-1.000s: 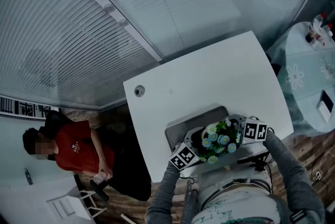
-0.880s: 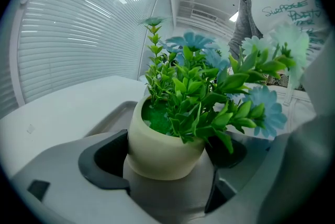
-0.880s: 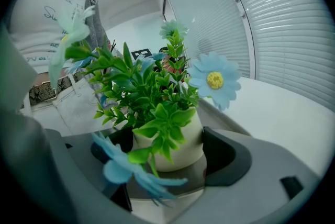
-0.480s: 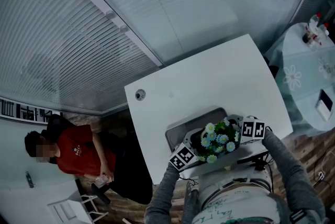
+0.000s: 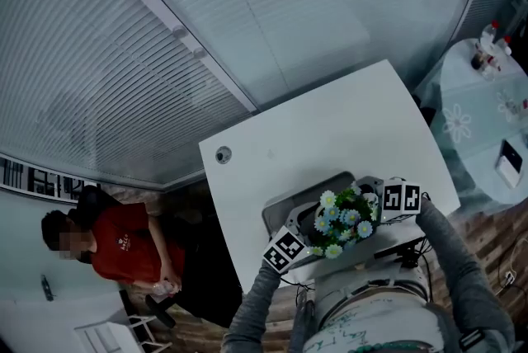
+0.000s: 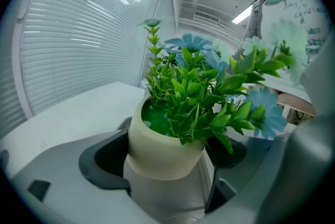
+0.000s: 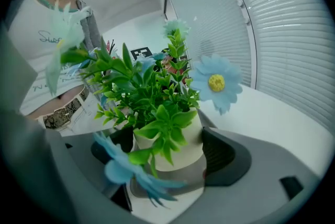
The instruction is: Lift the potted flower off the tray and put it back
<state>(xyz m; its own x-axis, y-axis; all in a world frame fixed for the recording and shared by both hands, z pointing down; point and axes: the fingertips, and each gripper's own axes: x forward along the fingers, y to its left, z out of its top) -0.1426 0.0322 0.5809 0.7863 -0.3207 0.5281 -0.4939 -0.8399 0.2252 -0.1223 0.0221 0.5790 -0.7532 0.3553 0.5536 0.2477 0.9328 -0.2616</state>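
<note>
Potted flower (image 5: 340, 219): cream pot, blue blooms; held over the near edge of the grey tray (image 5: 285, 207) on the white desk (image 5: 330, 129); whether it is lifted or resting, I cannot tell. Left hand-held gripper (image 6: 165, 165): I see it clamped on the pot; right hand-held gripper (image 7: 170, 157): likewise, from the opposite side.

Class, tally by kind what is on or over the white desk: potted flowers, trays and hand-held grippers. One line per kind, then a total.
potted flower: 1
tray: 1
grippers: 2 (left gripper, right gripper, both clamped on the pot)
Total: 4
</note>
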